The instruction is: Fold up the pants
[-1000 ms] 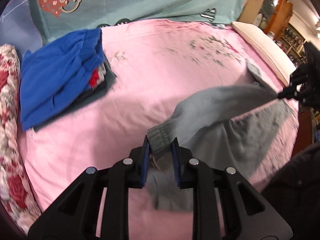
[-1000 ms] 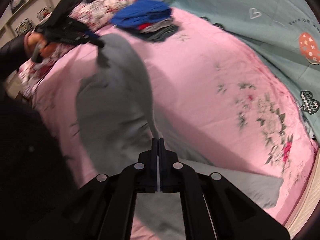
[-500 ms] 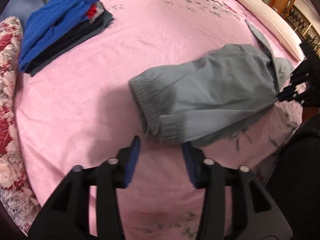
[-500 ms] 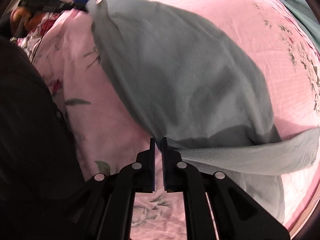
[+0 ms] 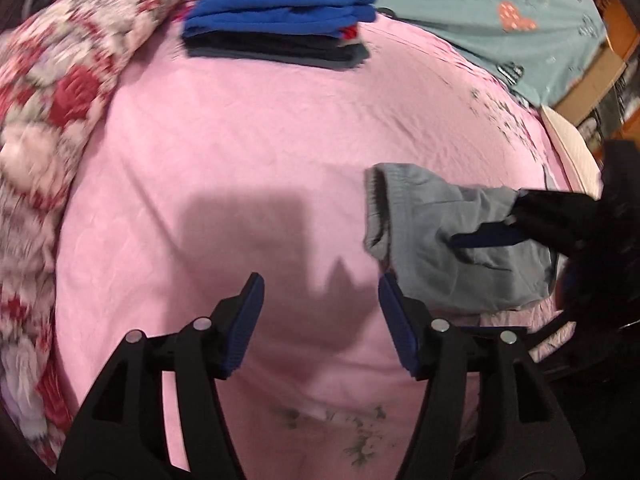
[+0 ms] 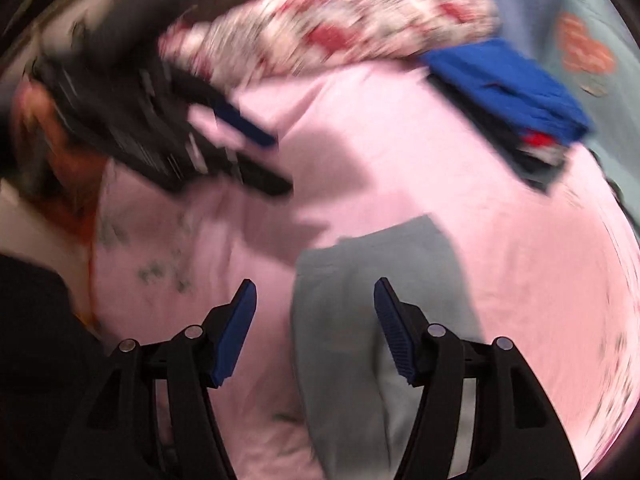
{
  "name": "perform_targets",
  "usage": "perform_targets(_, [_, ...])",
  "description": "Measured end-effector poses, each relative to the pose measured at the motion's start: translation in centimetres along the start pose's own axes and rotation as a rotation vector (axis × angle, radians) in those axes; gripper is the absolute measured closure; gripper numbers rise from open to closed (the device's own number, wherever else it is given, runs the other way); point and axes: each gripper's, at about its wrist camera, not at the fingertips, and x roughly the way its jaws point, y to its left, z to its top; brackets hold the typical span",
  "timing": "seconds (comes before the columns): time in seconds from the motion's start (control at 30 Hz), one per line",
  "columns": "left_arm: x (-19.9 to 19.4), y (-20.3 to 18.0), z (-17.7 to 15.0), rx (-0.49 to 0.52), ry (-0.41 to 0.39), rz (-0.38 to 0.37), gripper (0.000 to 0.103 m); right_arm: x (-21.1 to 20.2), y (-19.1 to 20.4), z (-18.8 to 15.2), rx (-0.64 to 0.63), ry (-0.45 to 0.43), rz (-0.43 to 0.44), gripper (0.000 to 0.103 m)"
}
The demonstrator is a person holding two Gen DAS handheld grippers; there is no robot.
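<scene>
My left gripper (image 5: 320,304) has let go: its blue pads (image 5: 246,320) are now spread wide over bare pink sheet, where a second ago they pinched the grey cuff. My right gripper (image 6: 314,320) has opened too, wide apart and empty, hovering over the cloth it clamped half a second back. From the left wrist I see it (image 5: 520,232) reaching in from the right edge of the bed, one blue finger lying on the fabric.

The bed (image 5: 240,140) carries everything. The grey pants (image 5: 452,252) are down now, folded into a short bundle near the bed's right edge, cuff end turned toward the middle; earlier they hung stretched between both grippers. The stack of folded clothes (image 5: 280,20), blue on top, sits at the far edge beside the floral quilt (image 5: 60,80) along the left edge.

The right wrist view is badly smeared: the pants (image 6: 360,320) run out of frame below, and my left gripper (image 6: 224,140) is a dark blur.
</scene>
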Motion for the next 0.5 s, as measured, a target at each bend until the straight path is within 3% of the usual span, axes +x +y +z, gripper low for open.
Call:
perform_targets(0.07, [-0.5, 1.2, -1.2, -0.054, -0.003, 0.007, 0.040, 2.1, 0.4, -0.1, -0.029, 0.058, -0.040, 0.079])
perform_targets(0.13, [-0.7, 2.1, -2.1, -0.086, 0.001, 0.023, 0.040, 1.5, -1.3, -0.1, 0.080, 0.044, 0.020, 0.096])
perform_targets(0.23, [-1.0, 2.6, -3.1, -0.104, 0.005, 0.033, 0.040, -2.4, -6.1, 0.3, 0.413, -0.092, 0.147, 0.098])
perform_targets(0.33, [-1.2, 2.6, -3.6, -0.093, -0.004, 0.030, 0.039, -6.6, -9.5, 0.7, 0.643, -0.266, 0.108, 0.097])
perform_targets(0.4, [-1.2, 2.6, -3.5, -0.094, -0.013, 0.015, 0.038, -7.1, -9.3, 1.5, 0.652, -0.297, 0.041, 0.097])
perform_targets(0.5, [-1.2, 2.5, -3.3, -0.089, -0.024, -0.004, 0.035, -3.1, -7.0, 2.0, 0.551, -0.161, 0.066, 0.097])
